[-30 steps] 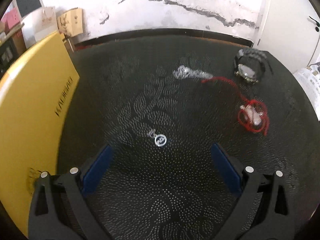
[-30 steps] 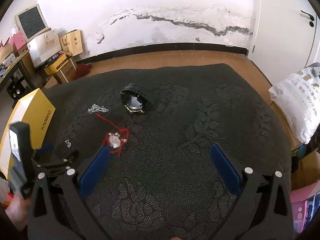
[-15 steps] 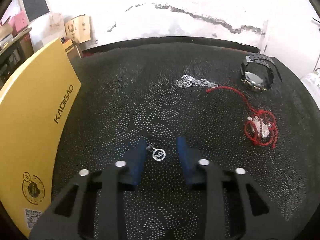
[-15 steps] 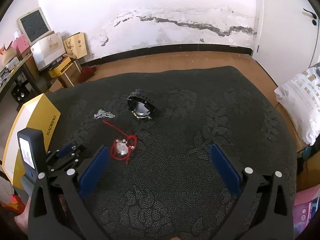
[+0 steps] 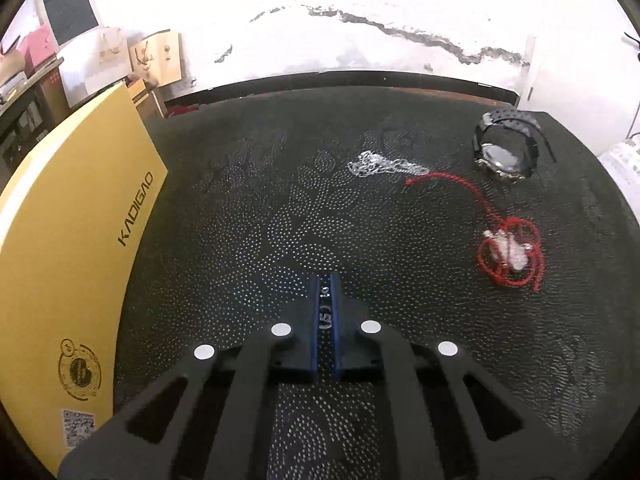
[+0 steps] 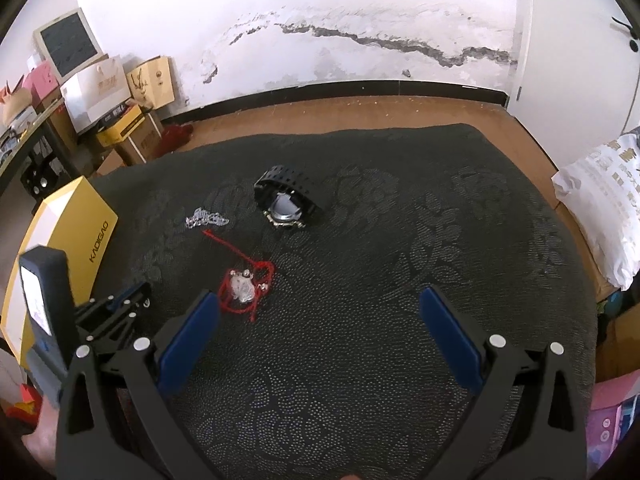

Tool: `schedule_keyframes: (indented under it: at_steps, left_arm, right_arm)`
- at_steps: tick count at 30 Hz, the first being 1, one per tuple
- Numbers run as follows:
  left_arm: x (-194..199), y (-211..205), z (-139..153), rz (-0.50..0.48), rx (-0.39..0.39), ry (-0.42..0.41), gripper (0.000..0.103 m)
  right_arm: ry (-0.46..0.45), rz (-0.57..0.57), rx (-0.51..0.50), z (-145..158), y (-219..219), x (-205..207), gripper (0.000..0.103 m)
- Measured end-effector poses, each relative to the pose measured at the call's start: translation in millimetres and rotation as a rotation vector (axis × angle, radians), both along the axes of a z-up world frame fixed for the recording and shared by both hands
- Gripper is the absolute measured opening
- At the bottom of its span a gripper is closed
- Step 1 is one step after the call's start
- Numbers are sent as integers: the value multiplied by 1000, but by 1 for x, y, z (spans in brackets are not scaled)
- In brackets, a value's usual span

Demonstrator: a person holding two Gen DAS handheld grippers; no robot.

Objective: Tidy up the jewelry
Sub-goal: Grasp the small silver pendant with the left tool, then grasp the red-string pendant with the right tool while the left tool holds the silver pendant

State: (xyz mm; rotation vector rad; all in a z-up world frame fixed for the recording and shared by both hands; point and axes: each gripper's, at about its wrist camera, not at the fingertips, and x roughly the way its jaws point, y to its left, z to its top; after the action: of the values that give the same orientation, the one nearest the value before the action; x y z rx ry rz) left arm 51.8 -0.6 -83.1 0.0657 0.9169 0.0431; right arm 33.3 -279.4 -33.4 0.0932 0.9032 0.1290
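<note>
My left gripper [image 5: 325, 280] is shut on a small silver ring pendant [image 5: 325, 317], pinched between its blue pads on the black cloth; it also shows in the right wrist view [image 6: 140, 294]. A silver chain [image 5: 382, 167], a red cord with a clear pendant [image 5: 509, 249] and a black watch [image 5: 505, 148] lie further out to the right. In the right wrist view the chain [image 6: 206, 218], red cord [image 6: 244, 290] and watch [image 6: 286, 202] lie ahead of my right gripper [image 6: 320, 316], which is open, empty and above the cloth.
A yellow box [image 5: 72, 240] lies along the left edge of the cloth-covered table [image 6: 400, 240]. Cardboard boxes and a monitor [image 6: 70, 46] stand by the far wall. A white bag [image 6: 604, 208] sits to the right.
My left gripper has closed from wide open onto the ring pendant. My right gripper has drifted slightly, still open.
</note>
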Motion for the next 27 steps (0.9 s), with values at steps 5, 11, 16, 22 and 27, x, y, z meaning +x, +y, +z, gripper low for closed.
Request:
schedule_keyframes:
  at_steps: [5,11,16,22,27]
  left_arm:
    - [-7,1,26,-20,-17,-1,5]
    - [-22,15,61,-39,-62,-17,5]
    - [-30,31,76,-32,-114,-20,5]
    - [-30,35,78,-35,-144,-15,5]
    - [-32,44,77,-36,-162,-1,5]
  right_arm:
    - [7,36,-26,-7,17,1,97]
    - [53,92,-76,-32,39,10,97]
    - [93,142,-129,-60,58,20,97]
    - [122,159,-138,-90,83,35,98]
    - [92,147,-136,-92,92,47,98]
